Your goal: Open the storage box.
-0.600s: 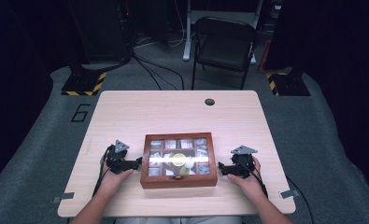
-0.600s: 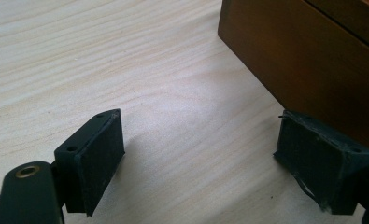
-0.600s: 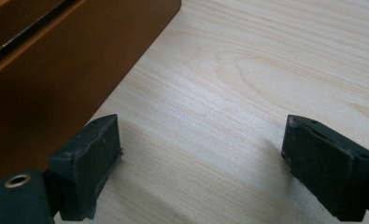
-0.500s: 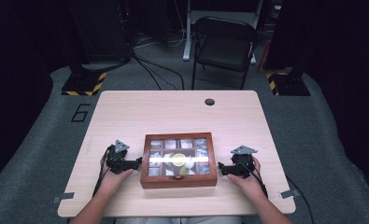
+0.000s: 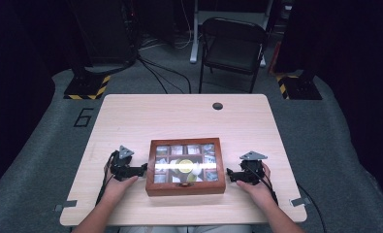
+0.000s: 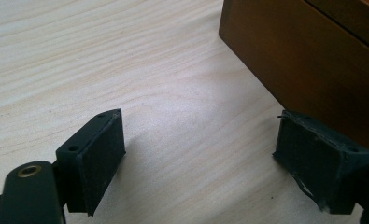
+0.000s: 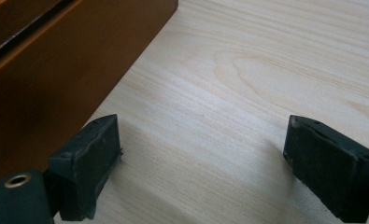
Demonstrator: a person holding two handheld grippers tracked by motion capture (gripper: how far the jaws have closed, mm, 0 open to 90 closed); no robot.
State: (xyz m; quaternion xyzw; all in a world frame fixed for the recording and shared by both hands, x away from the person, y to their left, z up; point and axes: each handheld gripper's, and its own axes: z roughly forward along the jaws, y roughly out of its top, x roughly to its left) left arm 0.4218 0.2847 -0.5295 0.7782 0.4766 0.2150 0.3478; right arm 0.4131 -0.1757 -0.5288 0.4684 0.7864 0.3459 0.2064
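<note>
A wooden box with a glass lid sits on the near half of the light wooden table, midway between the two grippers, its small compartments visible through the lid. The left gripper rests on the table just left of the box, its jaws spread wide and empty; in the left gripper view the box's brown side wall stands just beside the jaw nearest it. The right gripper lies just right of the box, jaws likewise wide apart and holding nothing, with the box wall close to one jaw in the right gripper view.
</note>
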